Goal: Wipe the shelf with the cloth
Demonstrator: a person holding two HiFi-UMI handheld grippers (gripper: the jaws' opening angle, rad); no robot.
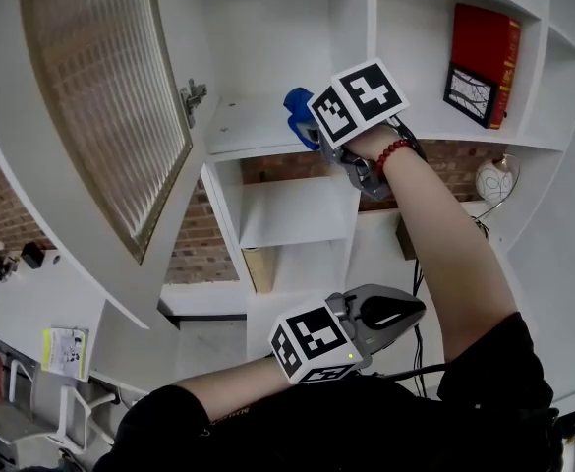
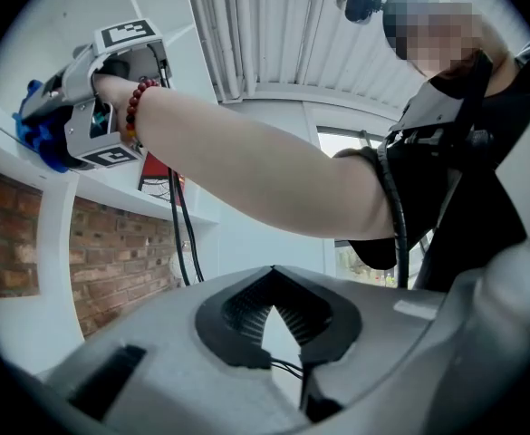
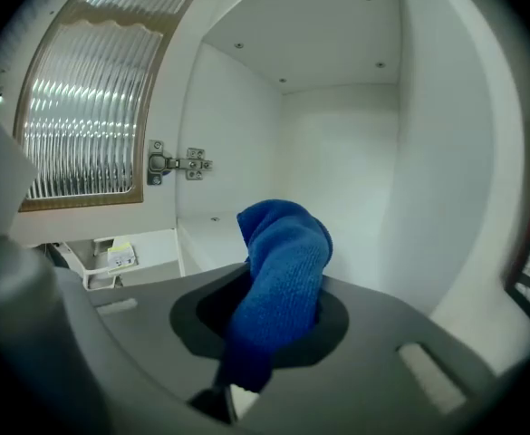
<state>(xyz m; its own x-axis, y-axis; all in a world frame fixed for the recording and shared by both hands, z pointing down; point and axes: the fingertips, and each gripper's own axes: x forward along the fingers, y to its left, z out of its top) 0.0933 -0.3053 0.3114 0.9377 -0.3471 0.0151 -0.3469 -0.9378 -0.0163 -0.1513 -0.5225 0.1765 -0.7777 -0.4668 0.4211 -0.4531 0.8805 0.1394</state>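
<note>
- Cloth [image 3: 283, 270] clamped in right gripper [image 1: 314, 126]; jaws closed on it, blue bundle protruding past tips.
- Cloth positioned at front edge of shelf [image 1: 248, 126], right-hand side. Contact with board not confirmed.
- Left gripper [image 1: 390, 313] held well below shelf; jaws closed, nothing between them.
- Door [image 1: 110, 96] left of shelf stands open.
- Progress judged early: cloth gripped and presented to shelf. Board towards rear and left wall yet to be wiped. No dirt discernible.
</note>
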